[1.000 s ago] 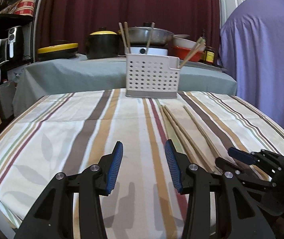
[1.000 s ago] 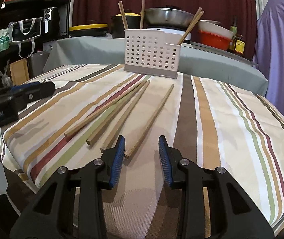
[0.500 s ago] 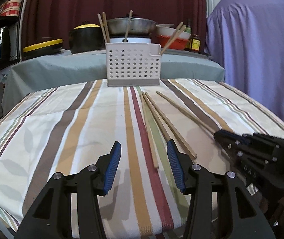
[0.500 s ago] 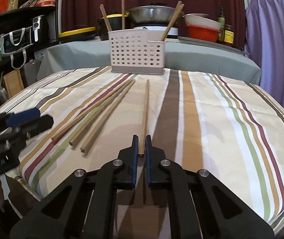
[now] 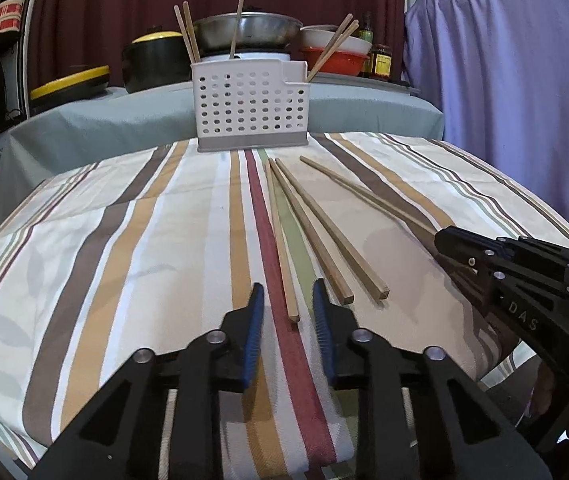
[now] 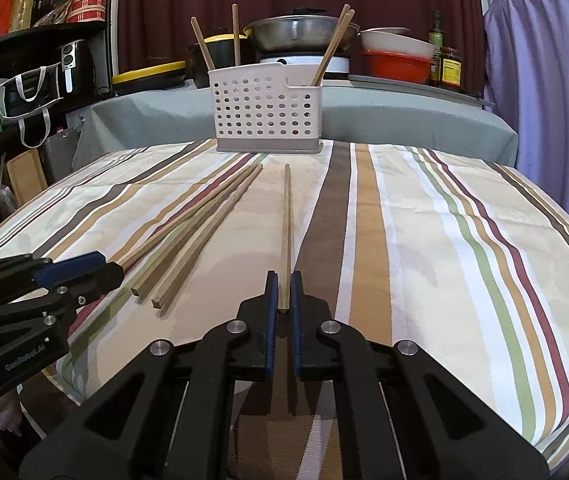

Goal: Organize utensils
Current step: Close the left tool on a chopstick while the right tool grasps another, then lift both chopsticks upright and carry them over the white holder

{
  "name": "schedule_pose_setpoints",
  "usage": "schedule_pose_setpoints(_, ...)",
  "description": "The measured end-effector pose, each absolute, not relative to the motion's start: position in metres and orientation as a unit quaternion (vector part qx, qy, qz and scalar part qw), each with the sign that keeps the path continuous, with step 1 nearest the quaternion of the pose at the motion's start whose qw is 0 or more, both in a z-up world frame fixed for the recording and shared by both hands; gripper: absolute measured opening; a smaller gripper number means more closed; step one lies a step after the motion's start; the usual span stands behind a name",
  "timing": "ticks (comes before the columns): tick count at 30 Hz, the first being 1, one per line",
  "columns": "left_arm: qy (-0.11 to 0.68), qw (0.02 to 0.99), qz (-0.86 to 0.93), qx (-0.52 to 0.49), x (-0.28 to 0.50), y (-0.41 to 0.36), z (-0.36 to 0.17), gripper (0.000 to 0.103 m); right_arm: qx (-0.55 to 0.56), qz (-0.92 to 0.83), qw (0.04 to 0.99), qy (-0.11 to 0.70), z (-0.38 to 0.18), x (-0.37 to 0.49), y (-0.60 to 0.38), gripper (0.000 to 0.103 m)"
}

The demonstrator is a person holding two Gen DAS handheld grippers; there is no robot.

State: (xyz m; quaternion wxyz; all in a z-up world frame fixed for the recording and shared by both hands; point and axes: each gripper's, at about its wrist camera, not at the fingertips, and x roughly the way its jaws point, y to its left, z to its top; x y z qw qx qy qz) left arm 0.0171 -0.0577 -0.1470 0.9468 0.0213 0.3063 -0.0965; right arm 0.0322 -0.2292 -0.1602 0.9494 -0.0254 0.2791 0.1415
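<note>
A white perforated utensil holder (image 5: 250, 110) (image 6: 266, 108) stands at the table's far side with several chopsticks upright in it. Three loose wooden chopsticks lie side by side on the striped cloth. The near end of the leftmost chopstick (image 5: 280, 240) sits between the fingers of my left gripper (image 5: 287, 285) (image 6: 100, 264). Its jaws are closing and the blue pads are still apart from the wood. My right gripper (image 6: 283, 276) (image 5: 442, 238) is shut on the near end of a fourth, separate chopstick (image 6: 286, 220) (image 5: 364, 192), which points at the holder.
The striped tablecloth (image 5: 124, 240) drops off at the near edge under both grippers. Behind the table a grey-covered counter (image 6: 404, 112) carries pots, a wok, bowls and bottles. A purple-draped shape (image 5: 504, 100) stands at the right, and a dark shelf (image 6: 24, 60) at the left.
My left gripper moved in over the leftmost chopstick's end and its jaws narrowed around it. My right gripper closed on the separate chopstick and has kept its grip.
</note>
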Motion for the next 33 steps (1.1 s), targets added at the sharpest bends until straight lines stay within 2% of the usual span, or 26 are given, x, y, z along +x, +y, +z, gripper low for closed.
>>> schedule_pose_setpoints(7,0.313,0.945,-0.096,0.019,0.02,-0.058,-0.149,0.008,-0.025,0.141,0.95,0.279,-0.16,0.032,-0.23,0.006)
schedule_pose_setpoints(18,0.286,0.955,-0.077,0.011,0.015,-0.047,-0.136,0.006,-0.034,0.133,0.96,0.245,-0.141,0.026,-0.234,0.006)
schedule_pose_setpoints(33,0.174,0.983,-0.054,0.003,-0.003,-0.03,-0.067,0.006,-0.06,0.13,0.978,0.149,-0.076,0.011,-0.231,0.006)
